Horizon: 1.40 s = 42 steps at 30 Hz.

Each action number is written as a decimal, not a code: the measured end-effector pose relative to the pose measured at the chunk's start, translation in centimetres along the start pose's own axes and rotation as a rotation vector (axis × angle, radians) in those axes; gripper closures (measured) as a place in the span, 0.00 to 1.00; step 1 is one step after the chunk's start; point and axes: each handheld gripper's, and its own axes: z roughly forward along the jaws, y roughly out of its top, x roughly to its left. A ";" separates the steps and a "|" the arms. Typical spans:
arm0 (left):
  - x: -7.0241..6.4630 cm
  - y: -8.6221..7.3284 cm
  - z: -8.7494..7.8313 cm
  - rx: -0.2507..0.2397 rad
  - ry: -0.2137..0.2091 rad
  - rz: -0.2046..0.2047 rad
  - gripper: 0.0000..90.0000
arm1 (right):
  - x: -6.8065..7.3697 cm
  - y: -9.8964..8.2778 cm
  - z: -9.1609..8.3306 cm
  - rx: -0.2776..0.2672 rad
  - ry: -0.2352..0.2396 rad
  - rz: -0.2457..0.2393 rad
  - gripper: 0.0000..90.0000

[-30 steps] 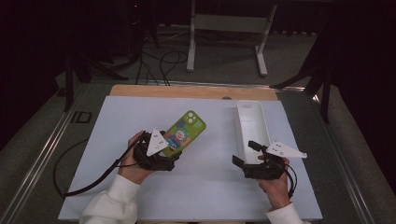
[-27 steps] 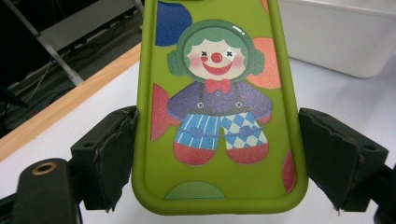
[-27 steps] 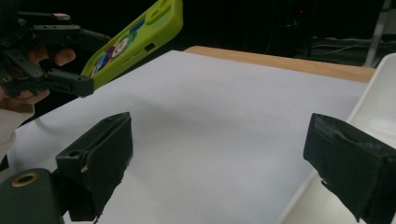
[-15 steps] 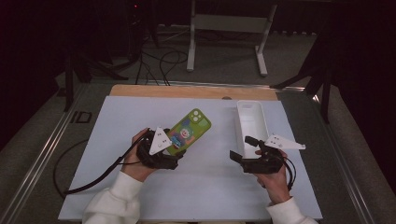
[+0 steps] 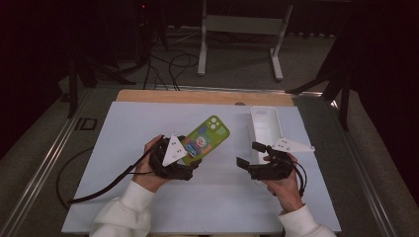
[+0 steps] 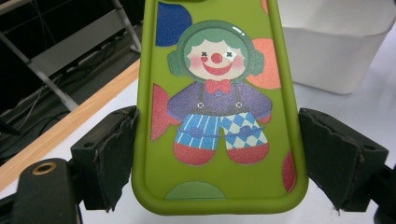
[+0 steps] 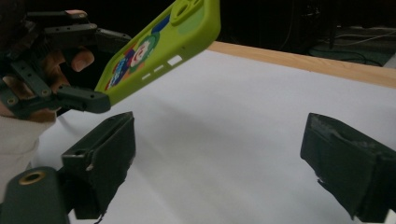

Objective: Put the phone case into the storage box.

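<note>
Your left gripper [image 5: 190, 159] is clamped on the lime-green rubbery phone case with a clown print [image 5: 205, 139], lifted off the table at ten o'clock from your right gripper [image 5: 249, 155], whose jaws stand apart and empty. Pickup looks done; handover or placing in the white plastic tray [image 5: 265, 128] remains.

no readable text or numbers anywhere, only a clown picture on the phone case [image 6: 219, 107].

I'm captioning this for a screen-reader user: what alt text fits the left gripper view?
A green phone case printed with a cartoon clown is gripped at its lower end between the left gripper's two black jaws. Behind it, a white tray sits on the white table.
</note>
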 end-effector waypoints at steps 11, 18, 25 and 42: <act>-1.1 0.7 0.3 -0.017 -0.006 0.052 0.18 | 0.3 1.0 0.8 0.003 0.032 0.014 0.13; -1.4 0.8 0.3 -0.031 -0.014 0.058 0.18 | 0.5 1.6 1.7 0.006 0.068 0.042 0.14; -1.6 0.9 0.3 -0.054 -0.026 0.060 0.18 | 0.6 2.0 2.6 0.014 0.103 0.069 0.14; -2.5 1.2 -0.2 -0.113 -0.048 0.080 0.18 | 1.2 3.1 4.4 0.034 0.184 0.115 0.17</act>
